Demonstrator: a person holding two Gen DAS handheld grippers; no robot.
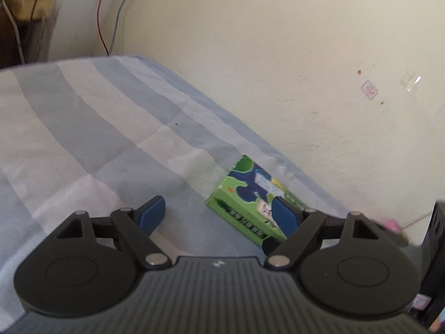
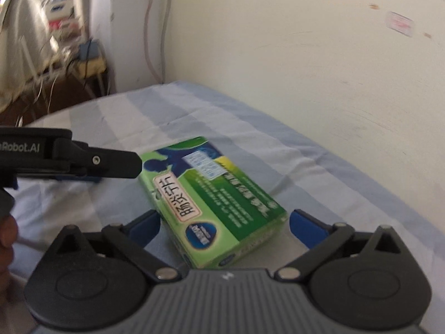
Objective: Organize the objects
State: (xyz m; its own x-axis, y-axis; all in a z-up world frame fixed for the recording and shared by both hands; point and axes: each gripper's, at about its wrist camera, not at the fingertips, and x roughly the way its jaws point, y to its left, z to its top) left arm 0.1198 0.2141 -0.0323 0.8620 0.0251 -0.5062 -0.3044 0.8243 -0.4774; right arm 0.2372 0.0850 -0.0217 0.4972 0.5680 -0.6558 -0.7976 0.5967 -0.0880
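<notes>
A green medicine box point(image 2: 211, 203) with Chinese print lies flat on the striped bed sheet point(image 2: 116, 117) near the wall. My right gripper point(image 2: 225, 226) is open, its blue pads on either side of the box's near end, apart from it. My left gripper point(image 1: 219, 215) is open and empty above the sheet; the same box point(image 1: 250, 194) lies ahead to its right, partly behind the right pad point(image 1: 283, 217). The left gripper also shows in the right wrist view point(image 2: 83, 164), left of the box.
A cream wall point(image 1: 278, 55) runs along the bed's right side. Beyond the bed's far end are a cluttered shelf point(image 2: 69, 50) and hanging wires point(image 1: 103, 14). A dark object point(image 1: 436, 250) stands at the right edge.
</notes>
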